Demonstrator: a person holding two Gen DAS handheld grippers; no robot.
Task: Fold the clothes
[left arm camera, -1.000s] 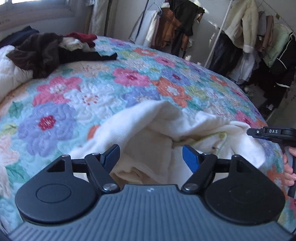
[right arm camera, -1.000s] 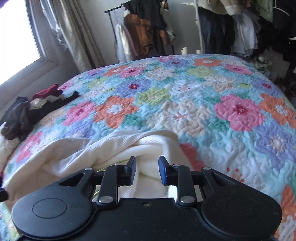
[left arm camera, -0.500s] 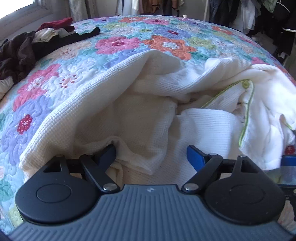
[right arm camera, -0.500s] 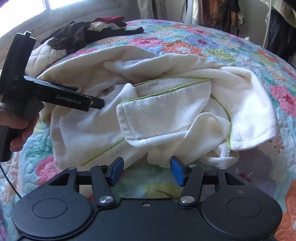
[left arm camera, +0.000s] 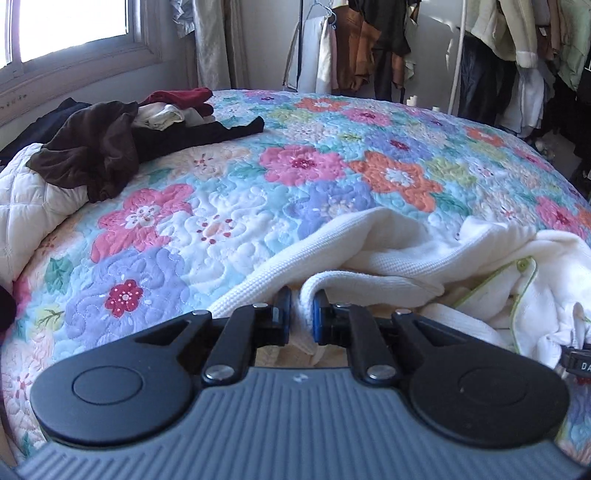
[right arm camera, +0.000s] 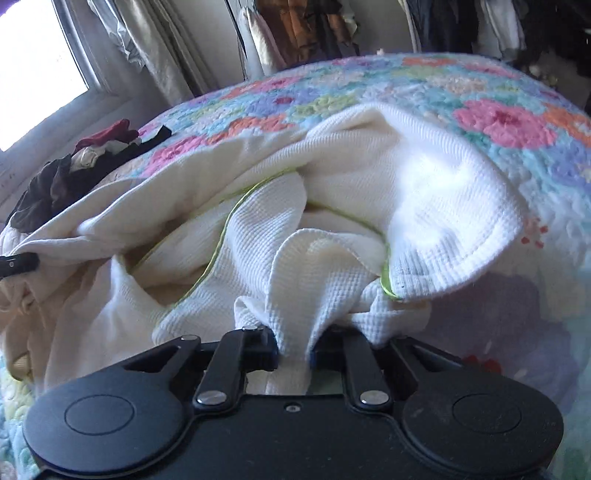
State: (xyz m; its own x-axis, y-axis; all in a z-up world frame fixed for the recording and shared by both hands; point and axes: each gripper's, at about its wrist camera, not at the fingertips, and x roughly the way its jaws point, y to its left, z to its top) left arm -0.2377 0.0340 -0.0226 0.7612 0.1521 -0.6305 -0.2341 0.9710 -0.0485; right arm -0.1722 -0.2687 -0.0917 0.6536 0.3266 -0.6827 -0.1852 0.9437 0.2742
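1. So, the left gripper (left arm camera: pixel 301 312) has its blue-padded fingers (left arm camera: pixel 283 308) nearly pinched together, with a rolled hem of the cream waffle-knit garment (left arm camera: pixel 399 258) clamped in the narrow gap between them.
2. In the left wrist view, that garment spreads from the fingers out toward 2 and 3 o'clock, bunched up, with lime-green piping and a green button (left arm camera: pixel 522 263) showing at about 3 o'clock.
3. The right gripper (right arm camera: pixel 293 349) is closed down on a gathered wad of the same cream garment (right arm camera: pixel 424 206); the cloth bulges over the fingertips so you barely see the pads.
4. From the right wrist view the garment fills the middle of the frame, a rounded flap hanging out toward 2 o'clock and green piping (right arm camera: pixel 218 258) running through the folds.
5. Everything sits on the floral quilt (left arm camera: pixel 258 206), which covers the bed.
6. A pile of dark clothes (left arm camera: pixel 110 147), brown, black, red and a bit of cream, lies at 10 o'clock in the left view, well apart from the cream garment, partly on a white quilted pillow (left arm camera: pixel 33 206).
7. Window (left arm camera: pixel 66 29) is at 11 o'clock, and a rack of hanging clothes (left arm camera: pixel 517 55) runs along 1 to 2 o'clock.
8. A black bit of the other gripper pokes in at the right edge of the left view, at around 4 o'clock.
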